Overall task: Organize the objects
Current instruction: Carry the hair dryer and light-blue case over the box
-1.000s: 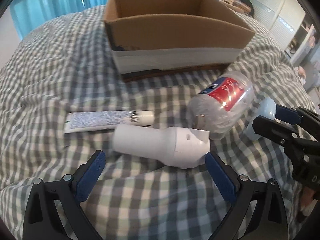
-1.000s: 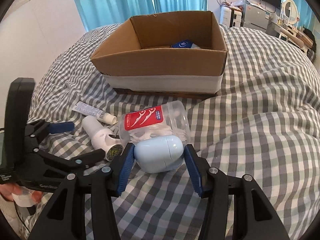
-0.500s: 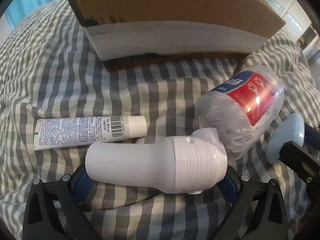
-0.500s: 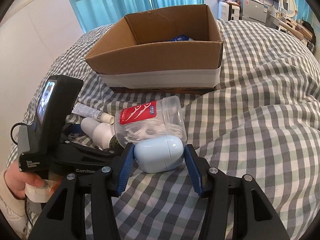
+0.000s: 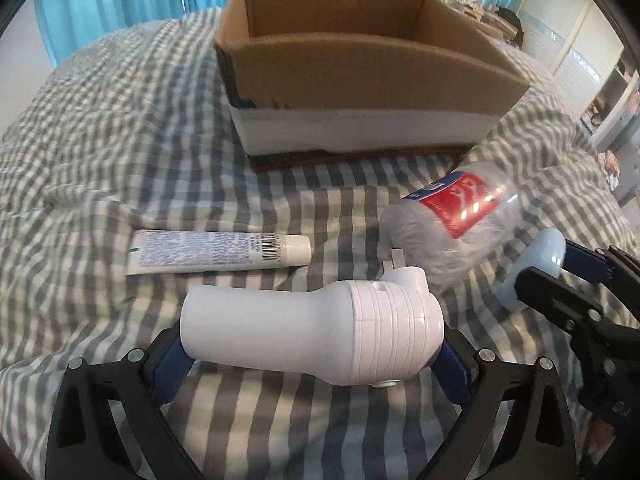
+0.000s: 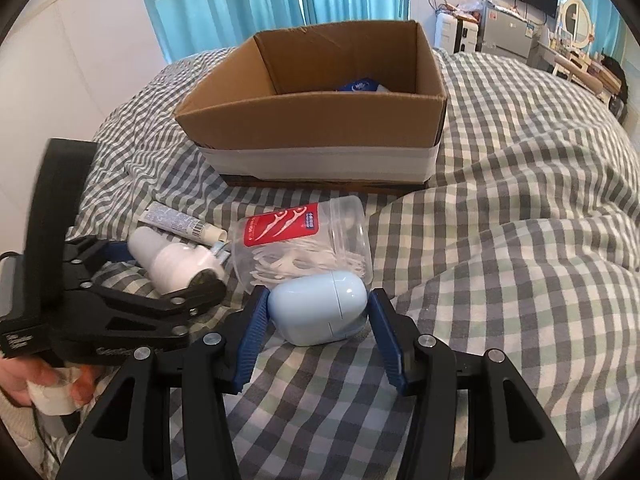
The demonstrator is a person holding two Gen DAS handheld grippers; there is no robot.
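We have the left gripper [image 5: 312, 354] closed on the white spray bottle [image 5: 316, 332] — its blue fingers [image 5: 170, 360] press both ends, lifting it off the checked bedspread [image 5: 100, 128]. Our right gripper [image 6: 318, 330] clamps the pale blue egg-shaped case [image 6: 320, 306], which touches the clear floss-pick jar [image 6: 304, 240]. A toothpaste tube [image 5: 216, 252] lies on the bed, near the cardboard box [image 6: 320, 128].
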